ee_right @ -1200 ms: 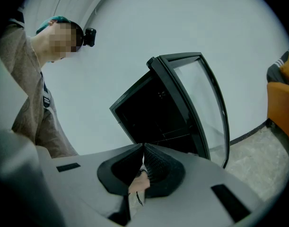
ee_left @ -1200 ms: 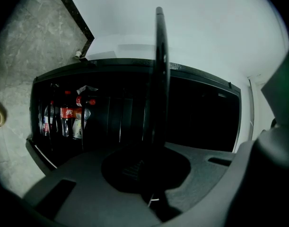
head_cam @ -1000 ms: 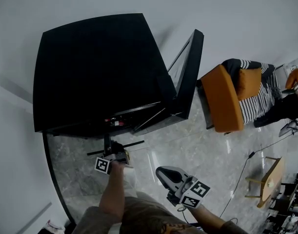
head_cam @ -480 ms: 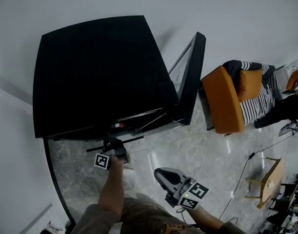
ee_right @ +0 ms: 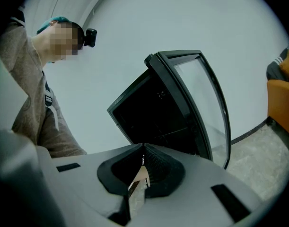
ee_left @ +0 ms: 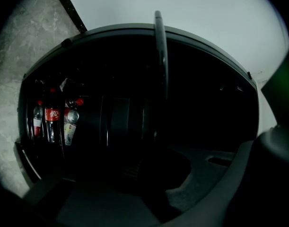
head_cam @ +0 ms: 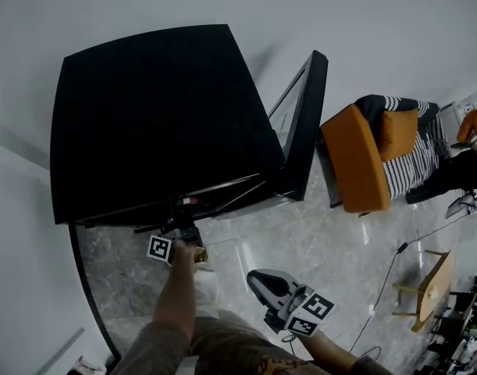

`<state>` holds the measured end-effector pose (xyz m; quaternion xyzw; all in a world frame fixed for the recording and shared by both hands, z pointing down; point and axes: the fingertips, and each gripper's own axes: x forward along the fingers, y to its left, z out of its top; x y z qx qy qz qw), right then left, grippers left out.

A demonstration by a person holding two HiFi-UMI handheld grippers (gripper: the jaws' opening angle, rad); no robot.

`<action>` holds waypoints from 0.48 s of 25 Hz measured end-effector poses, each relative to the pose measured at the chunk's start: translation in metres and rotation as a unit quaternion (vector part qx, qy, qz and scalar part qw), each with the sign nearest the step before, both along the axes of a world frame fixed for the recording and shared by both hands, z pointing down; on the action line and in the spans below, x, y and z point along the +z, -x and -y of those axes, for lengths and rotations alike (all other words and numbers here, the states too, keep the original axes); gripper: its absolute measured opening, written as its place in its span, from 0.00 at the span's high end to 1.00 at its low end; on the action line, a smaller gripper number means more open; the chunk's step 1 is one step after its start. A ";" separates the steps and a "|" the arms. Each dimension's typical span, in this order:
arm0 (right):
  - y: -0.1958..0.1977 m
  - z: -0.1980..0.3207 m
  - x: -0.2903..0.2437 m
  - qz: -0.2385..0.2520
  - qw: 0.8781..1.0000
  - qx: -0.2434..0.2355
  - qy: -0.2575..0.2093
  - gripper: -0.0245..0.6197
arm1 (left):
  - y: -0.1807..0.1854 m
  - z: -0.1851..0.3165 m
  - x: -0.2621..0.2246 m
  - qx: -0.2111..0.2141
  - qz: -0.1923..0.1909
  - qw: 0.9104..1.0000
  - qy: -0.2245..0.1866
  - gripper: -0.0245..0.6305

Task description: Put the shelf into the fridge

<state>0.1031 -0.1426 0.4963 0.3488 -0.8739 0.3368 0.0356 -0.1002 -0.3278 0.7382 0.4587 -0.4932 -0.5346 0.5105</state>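
Your left gripper (head_cam: 178, 225) sits at the mouth of the fridge (head_cam: 160, 116), jaws pinched narrow on the shelf (ee_left: 159, 56). The shelf's dark edge runs from the jaws into the cabinet. Bottles (ee_left: 52, 119) stand inside at one side. Door (head_cam: 304, 123) open. Your right gripper (head_cam: 255, 276) hangs well back over the floor (head_cam: 300, 241), jaws together, empty.

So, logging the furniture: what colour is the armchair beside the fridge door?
The armchair is orange, clearest in the head view.
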 end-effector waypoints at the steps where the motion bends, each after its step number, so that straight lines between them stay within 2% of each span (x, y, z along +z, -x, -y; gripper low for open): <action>1: 0.000 0.000 0.001 -0.001 1.000 0.000 0.001 0.93 | 0.000 0.003 0.001 0.000 0.000 1.000 0.000 0.94; 8: 0.005 -0.003 0.002 0.000 1.000 -0.003 0.004 0.93 | 0.003 0.017 -0.002 -0.004 -0.004 1.000 -0.006 0.94; 12: 0.007 -0.004 0.004 0.000 1.000 -0.006 0.007 0.93 | 0.007 0.024 0.005 -0.007 0.008 1.000 -0.007 0.94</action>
